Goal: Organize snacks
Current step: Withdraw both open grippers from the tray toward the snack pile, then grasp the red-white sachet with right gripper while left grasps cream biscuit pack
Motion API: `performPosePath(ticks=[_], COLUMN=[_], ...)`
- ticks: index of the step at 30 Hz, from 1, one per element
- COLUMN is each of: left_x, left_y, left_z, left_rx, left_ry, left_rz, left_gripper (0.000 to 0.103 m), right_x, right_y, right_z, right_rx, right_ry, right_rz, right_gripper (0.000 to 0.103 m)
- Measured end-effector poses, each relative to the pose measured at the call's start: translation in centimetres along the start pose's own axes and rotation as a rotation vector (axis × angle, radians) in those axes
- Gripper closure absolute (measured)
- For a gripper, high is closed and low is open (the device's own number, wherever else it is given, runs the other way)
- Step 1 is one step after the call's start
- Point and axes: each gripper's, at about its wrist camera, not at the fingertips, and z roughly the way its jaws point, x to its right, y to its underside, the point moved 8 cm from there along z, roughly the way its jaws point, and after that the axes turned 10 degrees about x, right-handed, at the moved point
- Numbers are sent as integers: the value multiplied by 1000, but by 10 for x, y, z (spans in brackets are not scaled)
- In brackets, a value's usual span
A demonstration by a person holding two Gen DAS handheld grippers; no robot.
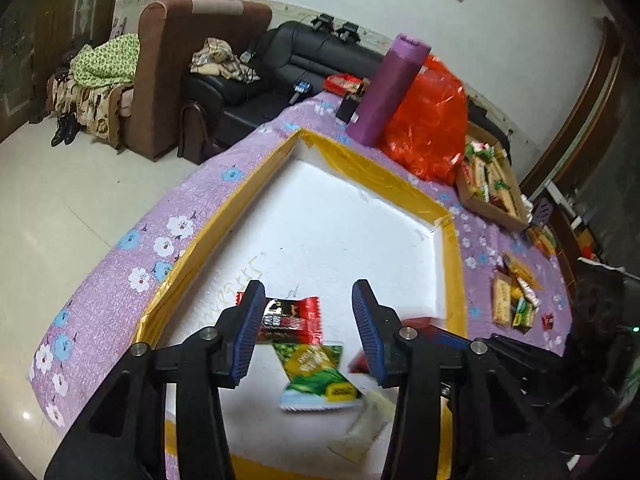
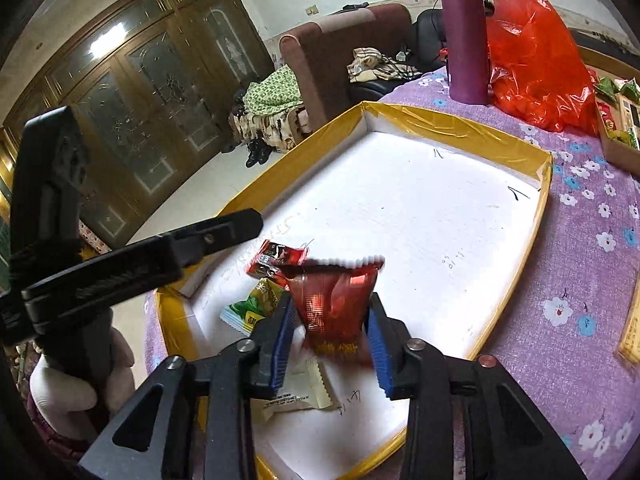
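Observation:
A white foam tray with a yellow taped rim [image 1: 452, 248] [image 2: 544, 184] lies on the purple flowered cloth. In it lie a dark red snack packet [image 1: 294, 318] [image 2: 272, 260], a green packet [image 1: 316, 376] [image 2: 252, 308] and a cream packet [image 1: 368, 420] [image 2: 298, 394]. My left gripper [image 1: 308, 330] is open and empty above the red and green packets; it shows in the right wrist view [image 2: 224, 230]. My right gripper [image 2: 330, 328] is shut on a shiny red snack packet [image 2: 334, 300], held over the tray's near end.
A purple bottle [image 1: 386, 88] [image 2: 466, 36] and a red plastic bag [image 1: 430, 120] [image 2: 536, 60] stand beyond the tray. A cardboard box of snacks [image 1: 490, 180] and loose snack bars [image 1: 512, 296] lie to the right. Sofas and a tiled floor are on the left.

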Motion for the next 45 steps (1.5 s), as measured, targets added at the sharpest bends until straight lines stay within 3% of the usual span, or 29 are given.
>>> performPosePath(ticks=[5,10,14,19,23,29,34,36,37,38,45], left_x=[28,76,113,156,171,183,183,183,182,182,189], left_y=[-1,7,17,37,54,68,71,72,72,73,81], left_z=[-25,-48,-55,-50,-43,-41,-42,-42,-41,-40,-29], left_rx=[47,62,46,-5,-50,-83,-86,-87,-87,-90,-125], left_ry=[59,166,241,297,308,298,287,283,283,284,292], left_rz=[3,15,36,95,115,150,167,172,174,174,194], left_gripper=[48,39,29,29,29,29,29,29,29,29,29], right_x=[12,51,115,222,271,287,296,297,296,293,268], right_y=[-2,1,12,28,29,0,-6,-2,0,4,35], right_z=[-26,-70,-121,-186,-213,-178,-130,-127,-130,-132,-170], right_rx=[47,108,166,224,254,203,111,97,101,99,104], right_ry=[1,24,120,300,382,403,451,488,501,487,378], right_rz=[29,106,185,344,396,324,280,259,250,254,304], right_gripper=[64,64,64,61,60,49,48,57,70,73,75])
